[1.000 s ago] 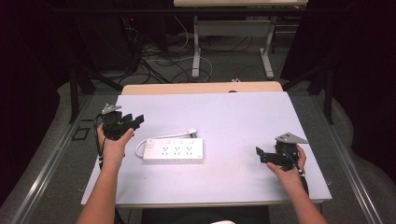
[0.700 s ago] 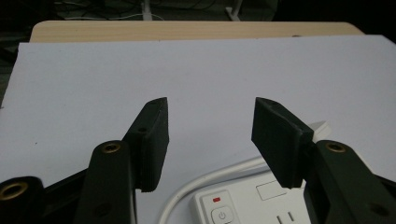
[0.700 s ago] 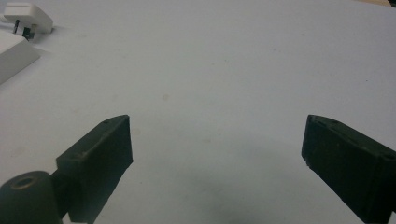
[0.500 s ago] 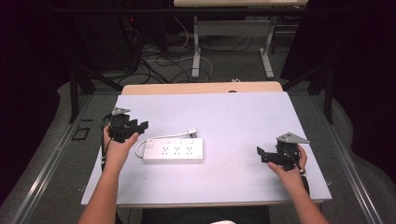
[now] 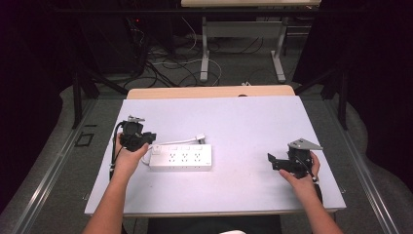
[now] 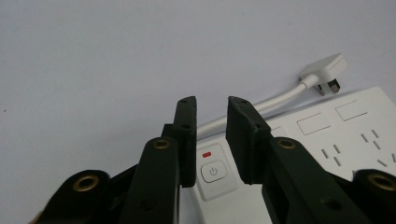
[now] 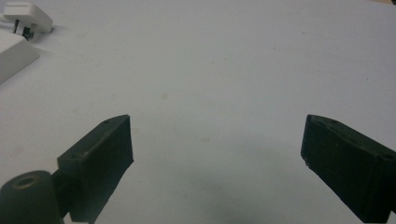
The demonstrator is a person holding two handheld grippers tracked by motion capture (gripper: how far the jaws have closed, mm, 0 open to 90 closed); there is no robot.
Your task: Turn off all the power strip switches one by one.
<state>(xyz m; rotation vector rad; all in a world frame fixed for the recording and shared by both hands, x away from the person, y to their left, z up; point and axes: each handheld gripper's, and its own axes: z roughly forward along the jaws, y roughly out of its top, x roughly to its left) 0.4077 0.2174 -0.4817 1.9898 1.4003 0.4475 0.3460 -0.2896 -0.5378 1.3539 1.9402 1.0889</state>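
A white power strip lies flat left of the table's middle, with its short white cable and plug beside its far edge. My left gripper hovers at the strip's left end. In the left gripper view its jaws stand a narrow gap apart with nothing between them, just above the strip's power button and red indicator. My right gripper rests wide open near the table's right side, and its jaws frame bare tabletop. The plug lies far off it.
The pale table has a wooden strip along its far edge. Cables and desk legs lie on the floor beyond. The strip's sockets face up.
My left gripper has moved right and nearer, up to the strip's switch end, and its jaws have narrowed. The right gripper has barely moved.
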